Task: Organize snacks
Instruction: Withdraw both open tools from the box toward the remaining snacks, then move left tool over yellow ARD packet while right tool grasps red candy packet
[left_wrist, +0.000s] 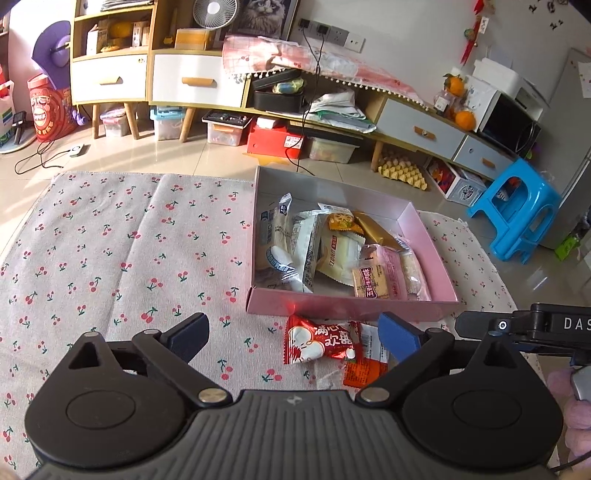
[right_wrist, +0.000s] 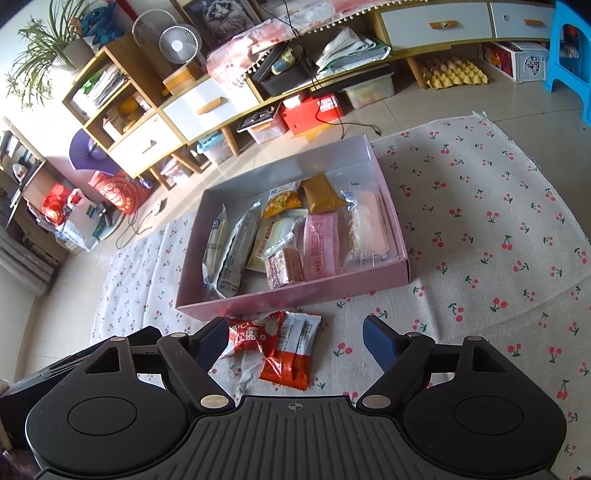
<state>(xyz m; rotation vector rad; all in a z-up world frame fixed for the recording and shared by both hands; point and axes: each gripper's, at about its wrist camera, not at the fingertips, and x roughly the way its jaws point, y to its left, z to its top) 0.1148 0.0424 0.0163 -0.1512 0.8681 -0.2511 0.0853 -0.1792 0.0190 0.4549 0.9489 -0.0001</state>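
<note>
While both grippers hover low over the cherry-print cloth (left_wrist: 110, 240), 2 snack packets lie outside the pink box (left_wrist: 351, 305), just beside its near wall. The red packet with white characters (left_wrist: 319, 341) overlaps the orange-and-white packet (right_wrist: 291, 350) at their inner edges. The left gripper (left_wrist: 293, 338) has its jaws spread wide and holds nothing; the red packet lies between its blue fingertips (left_wrist: 397, 338). The right gripper (right_wrist: 295, 341) is equally wide apart and empty, with the orange-and-white packet between its fingers. Inside the box, about 7 wrapped snacks (right_wrist: 280, 236) lie side by side, some overlapping. Beyond the cloth's far edge stand a low cabinet (left_wrist: 192, 79) and a blue stool (left_wrist: 517, 210).
</note>
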